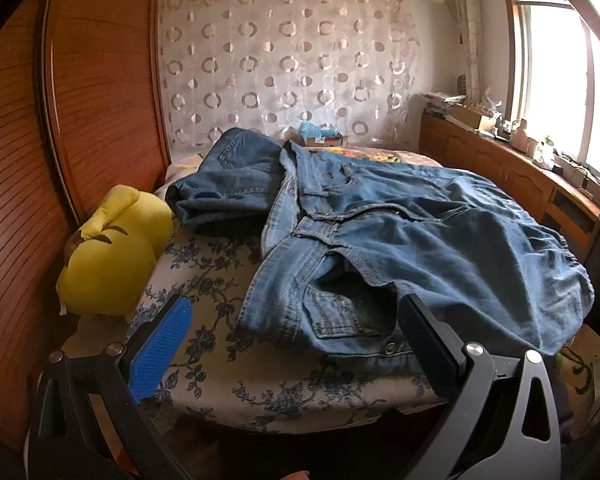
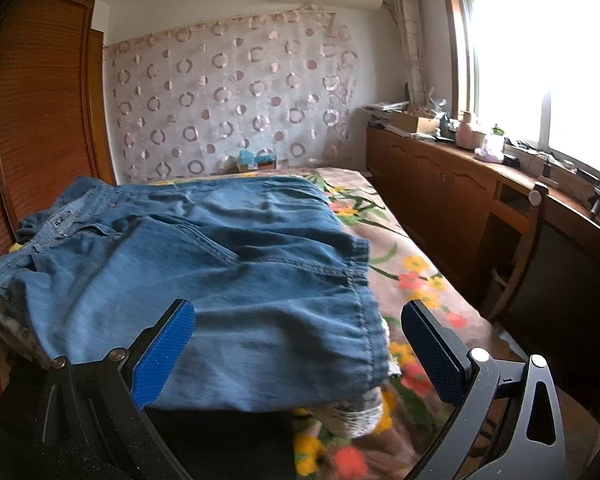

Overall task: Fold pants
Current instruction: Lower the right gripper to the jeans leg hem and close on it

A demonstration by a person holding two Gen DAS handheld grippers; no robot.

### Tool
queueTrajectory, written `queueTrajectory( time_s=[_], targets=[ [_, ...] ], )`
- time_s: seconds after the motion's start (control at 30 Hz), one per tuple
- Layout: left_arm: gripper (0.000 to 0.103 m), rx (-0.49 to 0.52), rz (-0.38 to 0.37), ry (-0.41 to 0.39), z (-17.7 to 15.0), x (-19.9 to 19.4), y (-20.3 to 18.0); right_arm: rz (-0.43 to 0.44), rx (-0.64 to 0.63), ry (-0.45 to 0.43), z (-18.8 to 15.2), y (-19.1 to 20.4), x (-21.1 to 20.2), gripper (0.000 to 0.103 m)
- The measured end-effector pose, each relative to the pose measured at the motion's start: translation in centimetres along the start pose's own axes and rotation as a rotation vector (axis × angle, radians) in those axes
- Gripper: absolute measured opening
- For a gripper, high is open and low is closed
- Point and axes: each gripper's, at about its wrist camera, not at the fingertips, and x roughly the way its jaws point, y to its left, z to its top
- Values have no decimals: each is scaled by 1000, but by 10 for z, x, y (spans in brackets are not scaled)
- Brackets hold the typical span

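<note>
Blue denim pants [image 1: 412,240] lie on the bed, folded over, with the waistband and a button near my left gripper [image 1: 296,312]. The left gripper is open and empty, just in front of the waistband corner, its right finger [image 1: 424,336] over the denim edge. In the right wrist view the same pants [image 2: 220,272] lie flat with the hemmed edge at the right. My right gripper [image 2: 298,320] is open and empty, hovering over the near edge of the denim. A second folded pair of jeans [image 1: 228,184] lies farther back.
A yellow plush toy [image 1: 112,252] sits at the bed's left edge beside a wooden wardrobe [image 1: 80,100]. A wooden sideboard [image 2: 460,184] with clutter runs under the window at right. A floral blanket [image 2: 412,280] covers the bed. A small box [image 1: 324,138] sits at the far end.
</note>
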Motion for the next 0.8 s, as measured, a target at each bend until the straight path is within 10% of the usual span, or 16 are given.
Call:
queueTrajectory(
  time_s=[0.8],
  targets=[
    [103, 4, -2, 75, -17, 25, -4, 50, 125, 195, 4, -21, 14, 83]
  ],
)
